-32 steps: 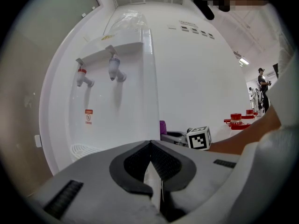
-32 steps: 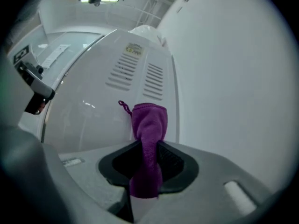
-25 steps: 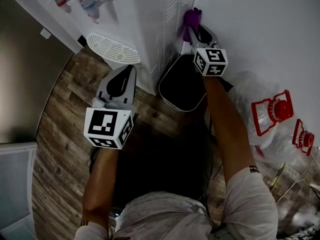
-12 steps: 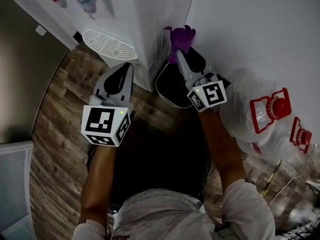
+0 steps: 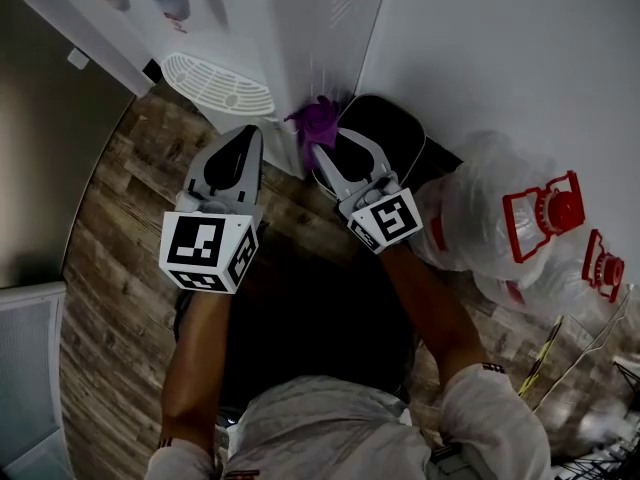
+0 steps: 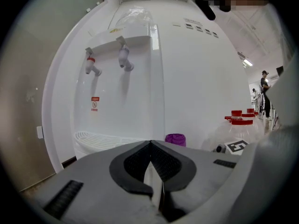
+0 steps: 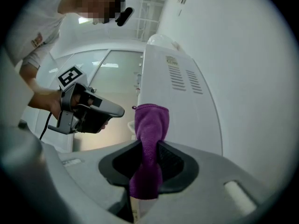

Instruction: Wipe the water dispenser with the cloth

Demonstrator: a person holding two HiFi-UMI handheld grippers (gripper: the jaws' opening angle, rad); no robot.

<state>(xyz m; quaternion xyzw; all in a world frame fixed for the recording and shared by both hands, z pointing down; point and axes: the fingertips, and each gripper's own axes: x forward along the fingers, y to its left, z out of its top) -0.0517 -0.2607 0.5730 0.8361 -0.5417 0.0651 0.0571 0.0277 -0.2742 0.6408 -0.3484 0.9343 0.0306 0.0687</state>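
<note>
Though empty, jaws together, L gripper (image 6: 150, 146) nr drip tray (image 5: 215, 83); R gripper (image 7: 148, 148) tight on cloth (image 7: 150, 120) by dispenser (image 5: 300, 38) side.

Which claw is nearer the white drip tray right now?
Left. The left claw, shut and empty, sits just in front of the drip tray. The right claw is off to the tray's right, holding the purple cloth beside the water dispenser.

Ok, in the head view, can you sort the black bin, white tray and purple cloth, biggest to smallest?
1. The black bin and the white tray look about alike; the right gripper hides part of the bin.
2. The purple cloth, smallest.
</note>
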